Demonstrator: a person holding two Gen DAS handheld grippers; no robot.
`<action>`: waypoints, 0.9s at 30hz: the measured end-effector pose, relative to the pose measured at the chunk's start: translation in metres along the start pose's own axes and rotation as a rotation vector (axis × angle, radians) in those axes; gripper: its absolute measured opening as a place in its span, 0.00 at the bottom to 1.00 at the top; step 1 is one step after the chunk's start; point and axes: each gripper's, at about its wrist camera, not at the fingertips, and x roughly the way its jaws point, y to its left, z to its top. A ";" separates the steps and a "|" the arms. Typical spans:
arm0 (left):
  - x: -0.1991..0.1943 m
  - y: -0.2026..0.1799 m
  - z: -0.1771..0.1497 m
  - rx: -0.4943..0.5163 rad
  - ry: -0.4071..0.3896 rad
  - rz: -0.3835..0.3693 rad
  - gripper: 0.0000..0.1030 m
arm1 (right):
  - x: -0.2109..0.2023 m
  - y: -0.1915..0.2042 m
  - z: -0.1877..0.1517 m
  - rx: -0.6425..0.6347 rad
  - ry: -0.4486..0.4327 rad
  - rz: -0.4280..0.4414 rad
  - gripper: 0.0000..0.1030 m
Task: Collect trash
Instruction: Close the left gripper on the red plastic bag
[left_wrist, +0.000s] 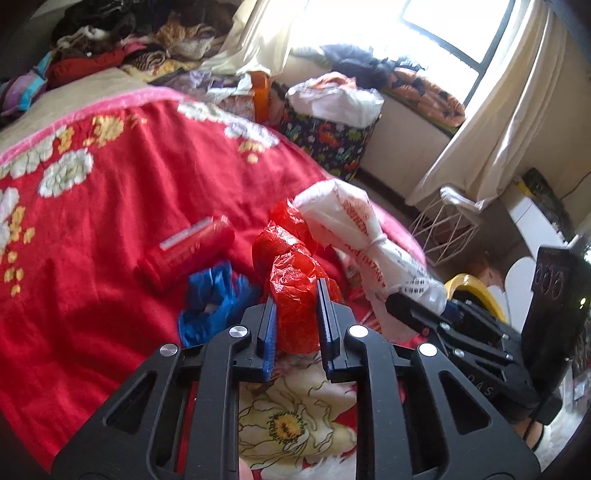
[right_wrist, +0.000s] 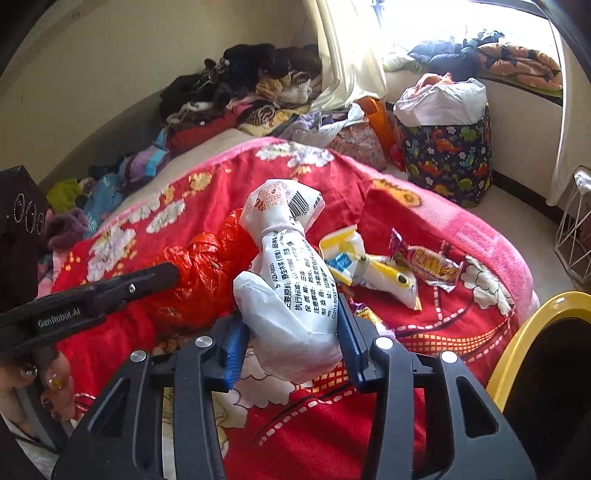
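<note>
Two claws were both occupied when I checked the feeds. My left gripper (left_wrist: 295, 314) was pinching a crumpled red plastic bag (left_wrist: 295, 295) between its blue-padded fingers (left_wrist: 325, 317), above the red flowered fleece blanket (left_wrist: 110, 221) that covered the bed. My right gripper (right_wrist: 291, 339) was clamped on a white printed plastic package tied at the neck (right_wrist: 291, 266), which stood up at twelve o'clock from its jaws. In the left view that same package (left_wrist: 354, 236) sat at two o'clock, touching the red bag.

Further out on the blanket, a scrunched blue plastic bag (left_wrist: 210, 306) lay at ten o'clock of the left claw, just beside it, and a red cylindrical canister (left_wrist: 184, 254) lay beyond that. At two o'clock of the right claw lay a white-and-yellow wrapper (right_wrist: 373, 269) and, near it, a purple-and-orange snack packet (right_wrist: 428, 262).

A yellow-rimmed bin (right_wrist: 524, 339) stood at three o'clock of the right claw, off the bed's edge. A dinosaur-print fabric hamper (right_wrist: 450, 155) stood well apart near the window.
</note>
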 end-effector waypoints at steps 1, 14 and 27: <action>-0.004 0.000 0.003 -0.003 -0.015 -0.005 0.13 | -0.003 0.000 0.001 0.003 -0.008 0.002 0.40; -0.044 -0.003 0.027 -0.019 -0.144 -0.005 0.12 | -0.049 -0.004 0.011 0.058 -0.115 -0.001 0.40; -0.062 -0.019 0.033 0.002 -0.189 -0.044 0.12 | -0.078 -0.012 0.008 0.107 -0.158 0.001 0.40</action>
